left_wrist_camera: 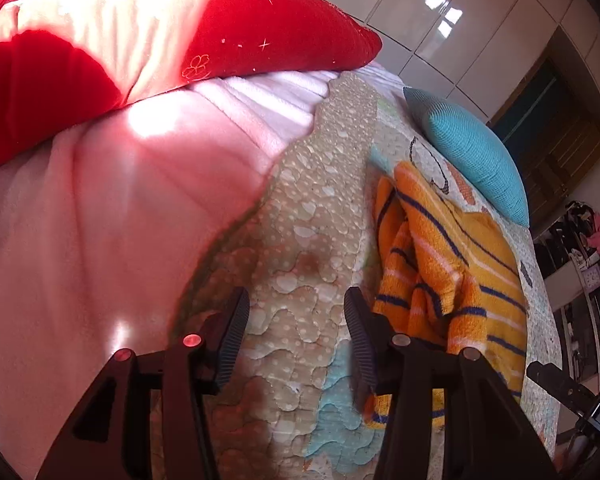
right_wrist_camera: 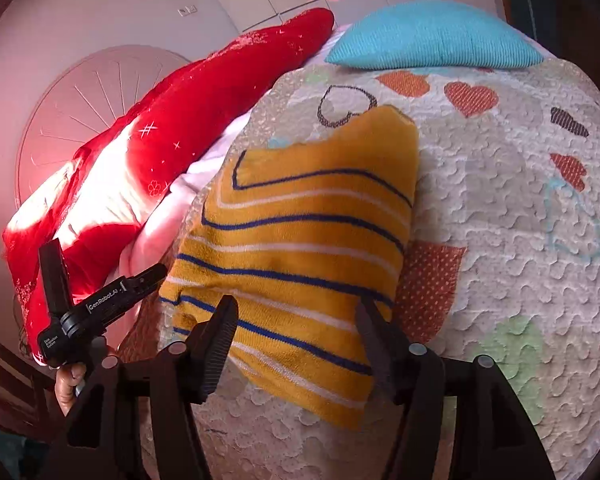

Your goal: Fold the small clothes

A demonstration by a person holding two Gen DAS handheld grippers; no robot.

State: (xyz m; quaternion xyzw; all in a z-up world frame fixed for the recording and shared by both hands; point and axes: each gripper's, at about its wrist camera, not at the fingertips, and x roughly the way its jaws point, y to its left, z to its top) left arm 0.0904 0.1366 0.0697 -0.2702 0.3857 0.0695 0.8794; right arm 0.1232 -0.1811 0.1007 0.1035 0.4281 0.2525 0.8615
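Observation:
A small mustard-yellow garment [right_wrist_camera: 312, 240] with navy and white stripes lies folded on the quilted bedspread [right_wrist_camera: 500, 220]. My right gripper [right_wrist_camera: 298, 302] hovers over its near edge, open, and the cloth shows between the fingers without either pad pressing on it. In the left wrist view the same garment [left_wrist_camera: 440, 264] looks bunched and lies just right of my left gripper [left_wrist_camera: 296, 294]. That gripper is open over bare quilt [left_wrist_camera: 300, 240], with nothing between its fingers. Its right finger [left_wrist_camera: 358, 332] stands at the garment's edge.
A red blanket [left_wrist_camera: 260, 28] and a pink fleece [left_wrist_camera: 100, 220] cover the bed's left side. A turquoise cushion [right_wrist_camera: 432, 36] lies at the head of the bed. White wardrobe doors [left_wrist_camera: 460, 20] stand behind it. Cluttered shelves [left_wrist_camera: 588, 264] are at the far right.

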